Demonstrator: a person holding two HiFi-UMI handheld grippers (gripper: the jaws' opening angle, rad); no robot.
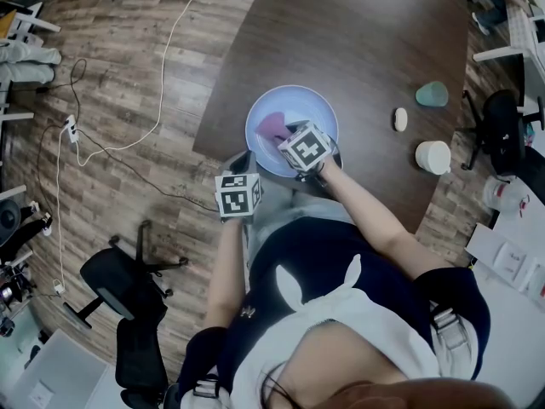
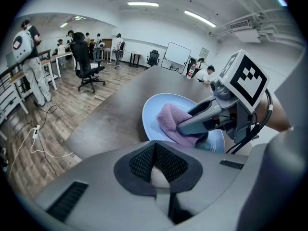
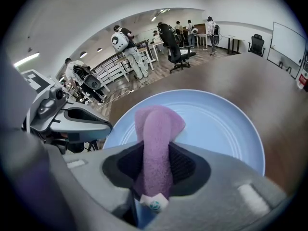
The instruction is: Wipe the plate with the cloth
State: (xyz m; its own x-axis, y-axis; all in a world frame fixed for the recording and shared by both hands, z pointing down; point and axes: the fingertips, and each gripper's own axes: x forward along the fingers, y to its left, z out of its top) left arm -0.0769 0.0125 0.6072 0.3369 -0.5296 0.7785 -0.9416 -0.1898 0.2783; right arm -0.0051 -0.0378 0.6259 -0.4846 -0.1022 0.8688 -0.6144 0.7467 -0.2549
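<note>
Right gripper view: right gripper (image 3: 153, 177) clamps the cloth (image 3: 156, 129) on the plate (image 3: 221, 129), mid-frame. The left gripper (image 2: 154, 153) seemingly pinches its rim. Wiping looks under way, unfinished.

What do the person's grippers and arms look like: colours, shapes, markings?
The left gripper and right gripper are smooth grey shells with black ribbed jaws. Each carries a cube of black-and-white square markers. Black cables loop behind the right one. Sleeves are short, dark.

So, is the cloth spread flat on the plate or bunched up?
Bunched up: the right gripper pinches the cloth into a narrow ridge over the plate.
</note>
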